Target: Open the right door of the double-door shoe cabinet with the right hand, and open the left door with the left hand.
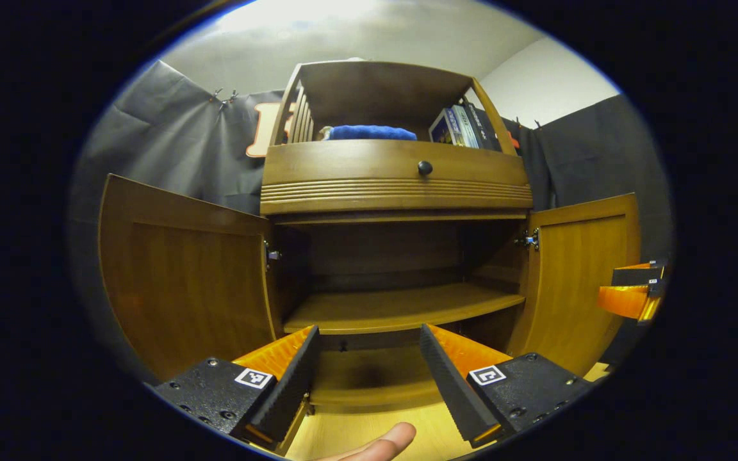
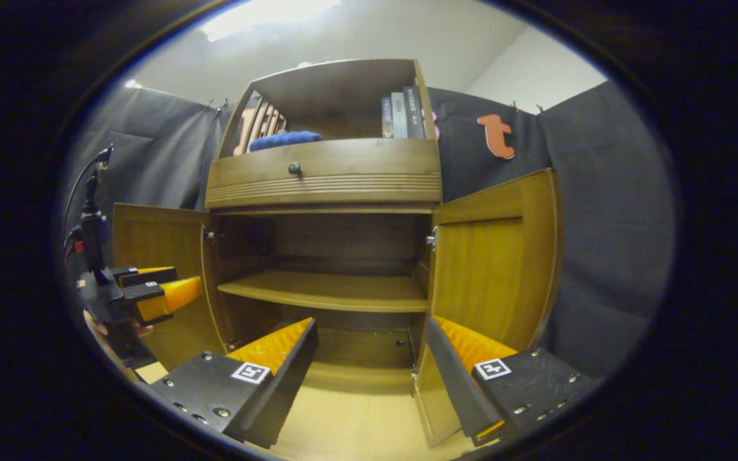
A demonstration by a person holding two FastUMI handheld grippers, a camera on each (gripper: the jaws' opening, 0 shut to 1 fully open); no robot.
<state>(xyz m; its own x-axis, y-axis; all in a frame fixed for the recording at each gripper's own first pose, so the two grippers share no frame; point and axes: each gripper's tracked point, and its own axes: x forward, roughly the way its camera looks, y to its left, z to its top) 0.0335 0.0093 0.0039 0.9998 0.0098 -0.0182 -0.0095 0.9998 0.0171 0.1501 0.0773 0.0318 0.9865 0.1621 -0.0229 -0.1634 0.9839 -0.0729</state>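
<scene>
Right gripper view: pale wood floor (image 2: 356, 422)

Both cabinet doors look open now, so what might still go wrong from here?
1. The right door stands just ahead of the open right gripper; a careless pull-back might clip its edge.
2. The left door hangs wide beside the open left gripper; a sideways move might knock it and strain the hinge.
3. Either door, held by nothing, might drift back toward shut.
</scene>
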